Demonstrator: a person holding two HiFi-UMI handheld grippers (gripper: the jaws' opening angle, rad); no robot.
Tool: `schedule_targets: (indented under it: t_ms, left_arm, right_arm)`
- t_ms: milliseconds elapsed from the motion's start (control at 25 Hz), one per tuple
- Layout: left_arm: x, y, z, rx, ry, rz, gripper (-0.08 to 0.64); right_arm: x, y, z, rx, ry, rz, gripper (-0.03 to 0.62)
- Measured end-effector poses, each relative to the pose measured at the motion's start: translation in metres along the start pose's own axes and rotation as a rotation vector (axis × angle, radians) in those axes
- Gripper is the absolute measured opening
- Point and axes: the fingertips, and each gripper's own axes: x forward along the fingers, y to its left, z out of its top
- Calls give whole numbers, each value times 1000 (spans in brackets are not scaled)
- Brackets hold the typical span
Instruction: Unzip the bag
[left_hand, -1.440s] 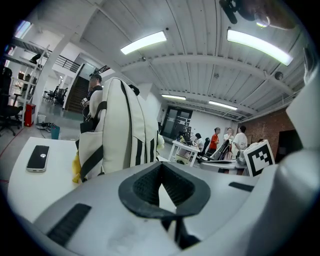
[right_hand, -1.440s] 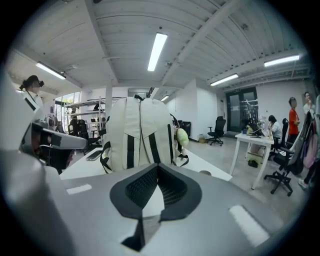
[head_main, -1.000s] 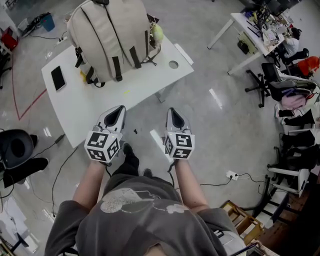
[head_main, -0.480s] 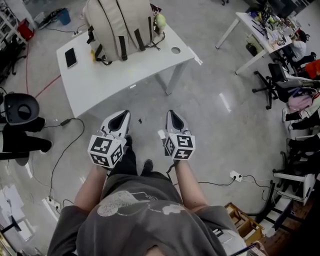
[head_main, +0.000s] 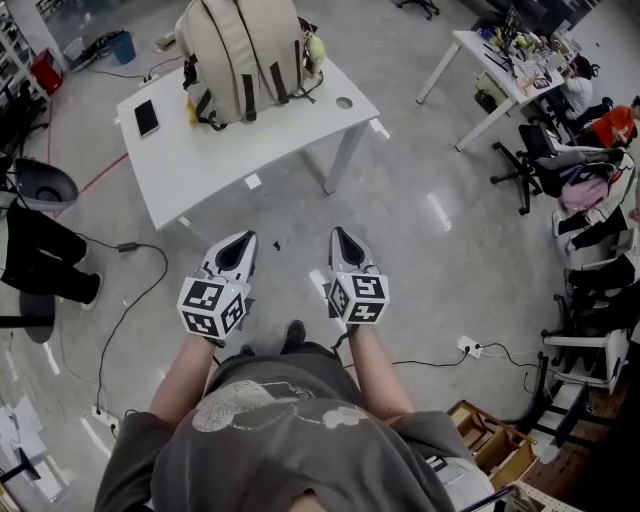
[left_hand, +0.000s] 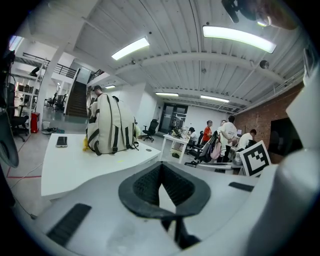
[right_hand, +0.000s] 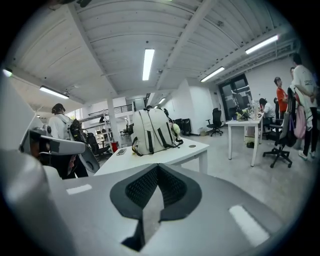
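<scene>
while the bag (head_main: 243, 55) stands upright on the tabletop (head_main: 200, 170), left gripper (head_main: 240, 244) and right gripper (head_main: 340, 240) hang well apart from it, jaws closed, empty.

Open floor (head_main: 290, 212) reaches the table (head_main: 210, 165); backpack (head_main: 240, 50) fills its far end.

Beige bag (head_main: 243, 55), upright on white table (head_main: 210, 165)

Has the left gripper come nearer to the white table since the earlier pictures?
No. The left gripper has drawn back from the white table; bare floor now shows between them.
</scene>
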Motion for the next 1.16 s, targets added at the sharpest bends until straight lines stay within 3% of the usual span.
schedule_targets:
  t_ms: [520,1160]
  left_arm:
    - [-87,56,-16,-69,-38,41,6]
    - [-112,52,-32,-87,-47,11,6]
  right_arm:
    - [-14,103,-12,-119,36,63,-2]
    - [-44,113,-17,-110,26,23,-2]
